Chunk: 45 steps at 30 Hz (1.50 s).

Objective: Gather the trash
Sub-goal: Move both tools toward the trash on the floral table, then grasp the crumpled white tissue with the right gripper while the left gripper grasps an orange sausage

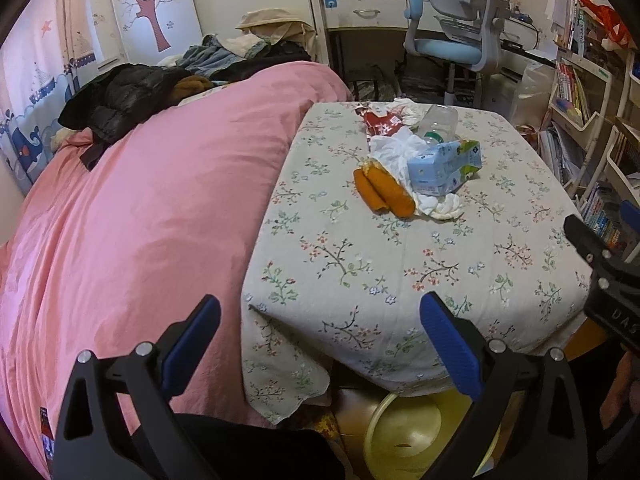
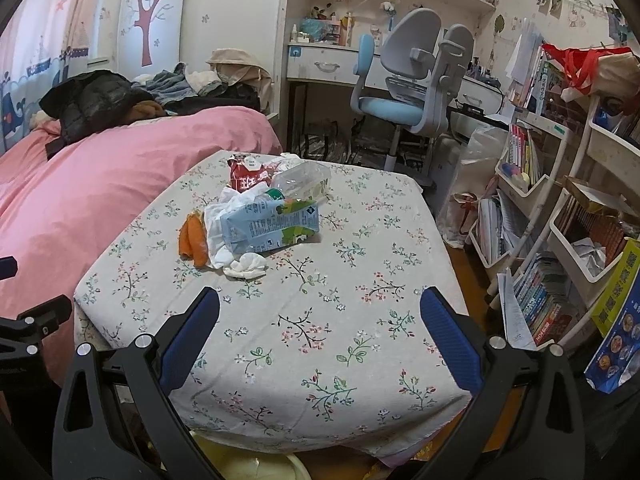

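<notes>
Both claws wait at the near edge of the counter, trash untouched.

The pile sits toward the counter's far-left corner: a blue carton (image 2: pixel 270 224) over crumpled white tissue (image 2: pixel 245 266), orange peel (image 2: pixel 193 242) on its left, a clear bottle (image 2: pixel 306 180) and red wrapper (image 2: pixel 246 176) behind. The left claw (image 1: pixel 320 334) and right claw (image 2: pixel 320 330) hover level, pointing forward, both spread wide and empty. A good start is likely the loose tissue at the pile's near edge, approached low and pinched without dragging the floral cloth (image 2: pixel 320 360). A yellow bin (image 1: pixel 416 436) waits below.
</notes>
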Tool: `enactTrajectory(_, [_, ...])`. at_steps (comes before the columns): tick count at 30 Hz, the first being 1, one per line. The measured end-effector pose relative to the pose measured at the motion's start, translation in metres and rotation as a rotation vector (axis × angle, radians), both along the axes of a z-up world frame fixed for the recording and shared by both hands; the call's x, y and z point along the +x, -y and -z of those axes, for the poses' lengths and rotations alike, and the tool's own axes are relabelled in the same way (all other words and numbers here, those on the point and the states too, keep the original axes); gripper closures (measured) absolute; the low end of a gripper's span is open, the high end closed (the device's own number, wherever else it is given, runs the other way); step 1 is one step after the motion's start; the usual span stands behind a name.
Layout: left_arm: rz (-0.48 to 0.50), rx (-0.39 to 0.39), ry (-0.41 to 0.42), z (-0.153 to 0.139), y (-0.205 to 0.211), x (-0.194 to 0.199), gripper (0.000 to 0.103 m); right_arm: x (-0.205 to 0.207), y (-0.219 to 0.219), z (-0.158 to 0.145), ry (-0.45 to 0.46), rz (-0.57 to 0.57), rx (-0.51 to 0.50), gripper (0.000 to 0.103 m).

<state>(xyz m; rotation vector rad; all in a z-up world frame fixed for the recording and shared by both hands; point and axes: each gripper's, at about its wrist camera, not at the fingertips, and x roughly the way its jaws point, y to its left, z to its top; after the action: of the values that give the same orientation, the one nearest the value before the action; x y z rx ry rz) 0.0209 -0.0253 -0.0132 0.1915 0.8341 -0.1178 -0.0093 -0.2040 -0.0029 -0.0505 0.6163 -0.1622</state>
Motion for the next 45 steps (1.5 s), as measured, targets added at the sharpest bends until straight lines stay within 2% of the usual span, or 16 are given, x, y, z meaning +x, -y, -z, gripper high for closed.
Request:
enactTrajectory(21, [0.048, -0.035, -0.019, 0.003, 0.022, 0.019, 0.007, 0.029, 0.021, 0.021, -0.044, 0.015, 0.051, 0.006])
enactTrajectory(32, [-0.027, -0.085, -0.046, 0.014, 0.004, 0.044, 0.007, 0.042, 0.027, 0.025, -0.048, 0.007, 0.071, 0.006])
enactTrajectory(36, [-0.030, -0.149, -0.047, 0.017, -0.003, 0.048, 0.007, 0.047, 0.028, 0.030, -0.057, 0.006, 0.072, 0.006])
enactTrajectory(41, [-0.004, -0.123, -0.057, 0.020, 0.002, 0.056, 0.007, 0.054, 0.027, 0.036, -0.063, -0.007, 0.078, 0.006])
enactTrajectory(45, [-0.058, -0.131, -0.099, 0.024, -0.005, 0.068, 0.007, 0.060, 0.026, 0.041, -0.076, -0.019, 0.085, 0.006])
